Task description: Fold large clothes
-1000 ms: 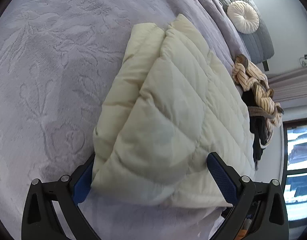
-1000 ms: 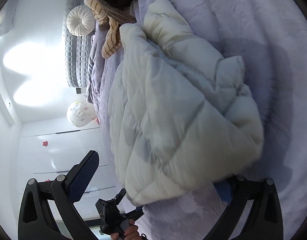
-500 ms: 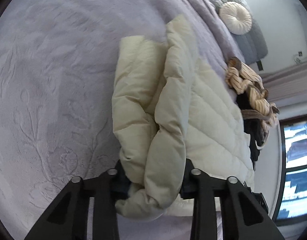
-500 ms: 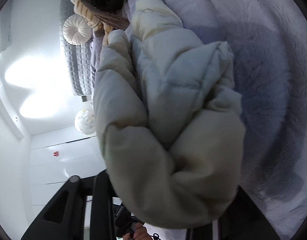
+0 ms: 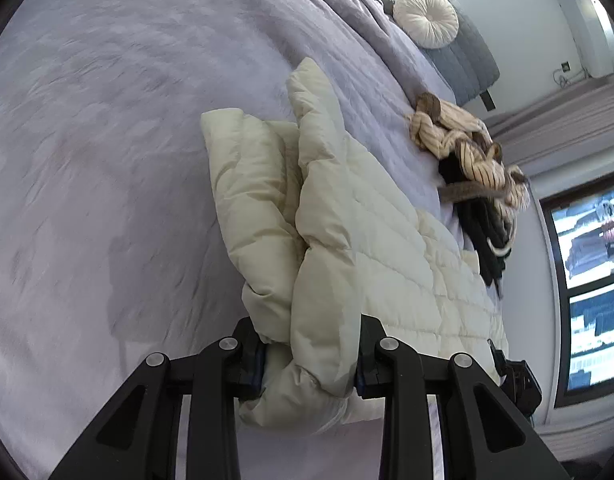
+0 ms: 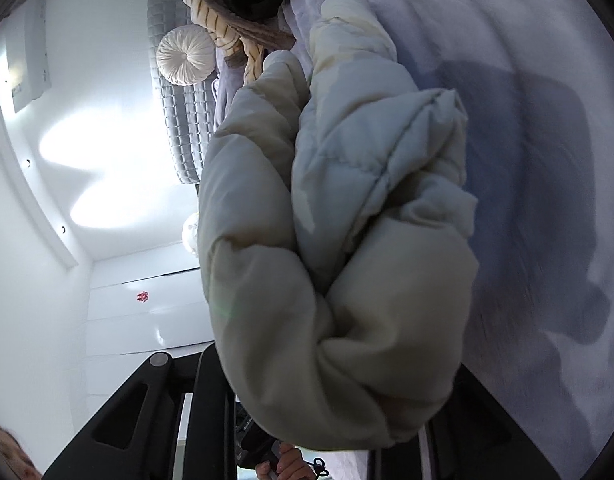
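A cream quilted puffer jacket (image 5: 367, 240) lies folded on the lavender bedspread (image 5: 107, 120). My left gripper (image 5: 309, 354) is shut on the jacket's near bunched edge, and the padding bulges out between and below the black fingers (image 5: 243, 356). In the right wrist view the jacket (image 6: 347, 240) fills the middle, lifted off the bedspread (image 6: 527, 40) and casting a dark shadow. My right gripper (image 6: 335, 396) is closing its jaws on a thick wad of the jacket. The wad hides its pads.
A heap of striped and black clothes (image 5: 467, 160) lies on the bed beyond the jacket. A round white cushion (image 5: 425, 18) leans on the grey headboard (image 5: 467, 60). A window (image 5: 587, 280) is at the right. White cupboards (image 6: 147, 312) and a hand (image 6: 283, 468) show in the right wrist view.
Both grippers went from wide open around the jacket's edge to closed on it. The jacket's near edge has bunched up and lifted off the bed, more on the left side.
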### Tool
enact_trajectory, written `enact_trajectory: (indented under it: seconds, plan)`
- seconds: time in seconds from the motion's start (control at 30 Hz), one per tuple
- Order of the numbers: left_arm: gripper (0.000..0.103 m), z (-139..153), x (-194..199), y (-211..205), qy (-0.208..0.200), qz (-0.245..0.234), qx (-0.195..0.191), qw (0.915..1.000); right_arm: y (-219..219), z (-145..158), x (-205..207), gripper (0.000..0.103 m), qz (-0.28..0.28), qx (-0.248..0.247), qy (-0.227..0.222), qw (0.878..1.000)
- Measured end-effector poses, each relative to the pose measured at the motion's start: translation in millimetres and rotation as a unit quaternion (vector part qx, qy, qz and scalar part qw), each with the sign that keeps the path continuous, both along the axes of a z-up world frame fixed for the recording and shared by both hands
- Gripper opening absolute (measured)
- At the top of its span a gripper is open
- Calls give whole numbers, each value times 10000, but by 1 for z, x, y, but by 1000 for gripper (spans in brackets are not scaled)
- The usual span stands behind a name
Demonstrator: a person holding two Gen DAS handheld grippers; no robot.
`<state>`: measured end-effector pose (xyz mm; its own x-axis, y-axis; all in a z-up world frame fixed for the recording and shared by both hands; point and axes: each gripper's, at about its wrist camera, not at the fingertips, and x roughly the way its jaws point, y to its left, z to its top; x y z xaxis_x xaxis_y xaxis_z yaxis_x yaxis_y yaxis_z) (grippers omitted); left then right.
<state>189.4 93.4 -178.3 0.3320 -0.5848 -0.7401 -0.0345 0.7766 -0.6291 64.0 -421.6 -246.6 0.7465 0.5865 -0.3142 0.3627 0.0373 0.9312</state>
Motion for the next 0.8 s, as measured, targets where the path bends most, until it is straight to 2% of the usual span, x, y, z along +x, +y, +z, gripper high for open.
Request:
enact_trajectory:
  seconds: [0.27,0.37,0.5,0.6,0.67,0.7,0.77,0.8]
  plan:
    - [33,-6,-62,18,251,-189,131,9994,18,-10,-53,26,-188,213,212,9994]
    - [33,-17,-77,20,382,-312,324,9983,22,-12,-67,26,-196,89,360,9991]
    - [33,-31,-87,21,623,-363,487,9962,22,-21,-59,26,-222,31,651,9976]
    - [34,-29,-88,17,672,-429,637,9948,18,-17,-51,31,-165,-99,825,9964]
    - [45,-23,-88,14,684,-479,876,9926,14,-9,-47,35,-43,-236,943,9953]
    - [55,-19,-88,13,669,-475,1013,9915,13,-3,-45,38,27,-340,1012,9943]
    - [59,-10,-90,14,603,-518,1199,9896,10,6,-43,56,101,-533,1098,9925]
    - [59,-7,-92,15,605,-575,1263,9885,8,12,-43,59,125,-619,1137,9915]
